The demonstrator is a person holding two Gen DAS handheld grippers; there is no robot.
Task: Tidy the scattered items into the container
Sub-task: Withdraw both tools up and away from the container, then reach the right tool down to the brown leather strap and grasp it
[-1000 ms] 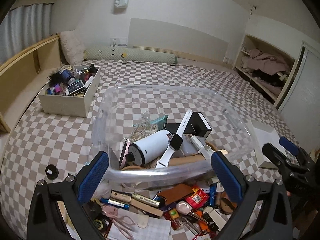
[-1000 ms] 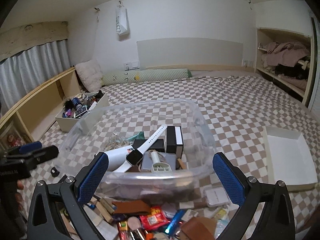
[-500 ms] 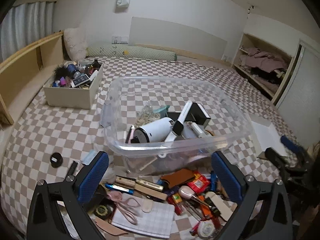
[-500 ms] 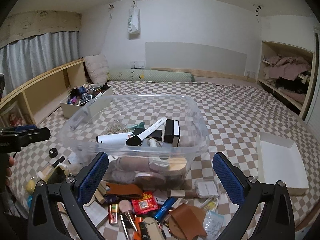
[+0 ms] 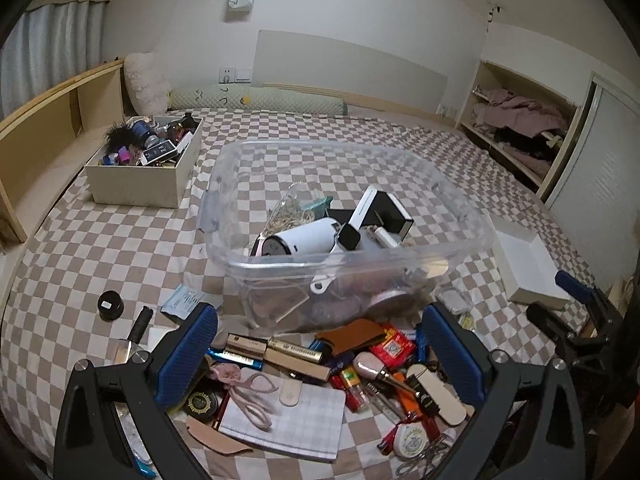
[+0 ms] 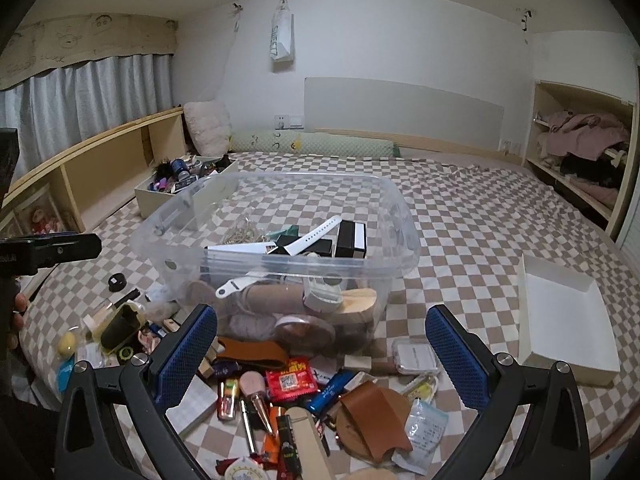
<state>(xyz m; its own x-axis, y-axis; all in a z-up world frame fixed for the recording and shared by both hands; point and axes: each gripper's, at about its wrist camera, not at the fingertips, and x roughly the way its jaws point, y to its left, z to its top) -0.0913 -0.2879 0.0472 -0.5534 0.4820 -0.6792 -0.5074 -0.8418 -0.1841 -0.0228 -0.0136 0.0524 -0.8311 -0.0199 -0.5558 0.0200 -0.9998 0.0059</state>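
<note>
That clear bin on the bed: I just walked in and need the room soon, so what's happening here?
Someone is tidying clutter into the clear plastic bin using two handheld grippers. The left gripper and right gripper are both open and empty, hovering over a pile of small items on the checkered bedspread. The bin already holds a white watch and other bits; plenty remains outside.

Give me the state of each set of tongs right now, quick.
Left tongs: open, holding nothing, above the clutter in front of the clear bin.
Right tongs: open, holding nothing.
</note>
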